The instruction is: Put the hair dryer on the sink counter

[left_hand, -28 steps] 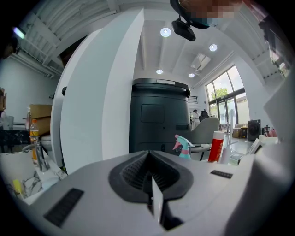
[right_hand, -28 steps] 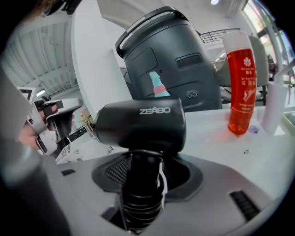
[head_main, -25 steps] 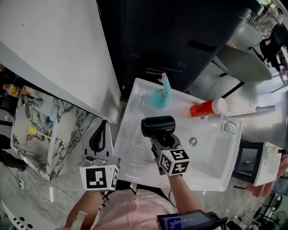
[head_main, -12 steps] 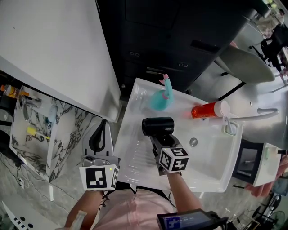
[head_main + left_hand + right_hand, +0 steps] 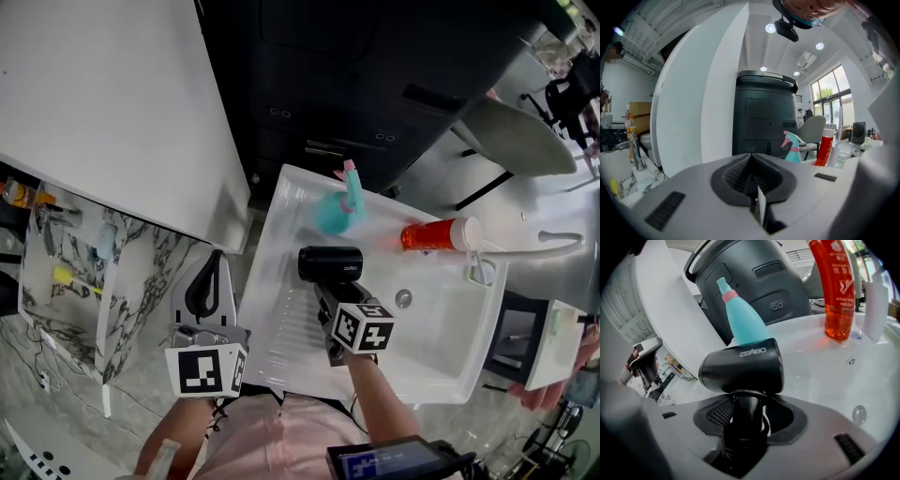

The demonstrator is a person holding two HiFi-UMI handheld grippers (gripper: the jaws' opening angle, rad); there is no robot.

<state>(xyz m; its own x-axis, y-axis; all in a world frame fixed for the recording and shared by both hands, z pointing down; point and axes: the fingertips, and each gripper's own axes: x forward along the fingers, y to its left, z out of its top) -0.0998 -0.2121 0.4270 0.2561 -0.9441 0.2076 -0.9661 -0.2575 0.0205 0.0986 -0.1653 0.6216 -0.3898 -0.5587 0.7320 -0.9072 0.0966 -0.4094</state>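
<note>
Overhead, we are looking down on a washroom corner and entering its contents by size.

- White wall panel (image 5: 103,103): it is filling the upper left.
- Dark cabinet (image 5: 375,84): it is standing behind the sink.
- Sink counter (image 5: 441,361): white and rectangular, it is lying below the cabinet. A ribbed slope is running along its left part, with the basin to the right.
- Marbled stand (image 5: 117,281): it is sitting left of the sink and carrying small items we cannot make out.
- Grey chair (image 5: 511,136): it is standing at the upper right.
- Left gripper (image 5: 751,159): we are holding it off the sink's left edge with its jaws pressed together.
- Right gripper (image 5: 745,416): we are holding it over the sink, its jaws pinching the black handle of the hair dryer (image 5: 330,263).
- Hair dryer: its barrel is lying crosswise over the ribbed slope, towards the back of the sink. We cannot tell whether it is touching the surface.
- Red bottle (image 5: 436,234): it is standing upright on the back rim, to the right.
- Teal spray bottle (image 5: 333,208): pink-collared, it is standing just behind the dryer.
- White faucet (image 5: 534,246): it is reaching out from the right end.
- Drain (image 5: 403,298): it is showing in the basin, right of the gripper.
</note>
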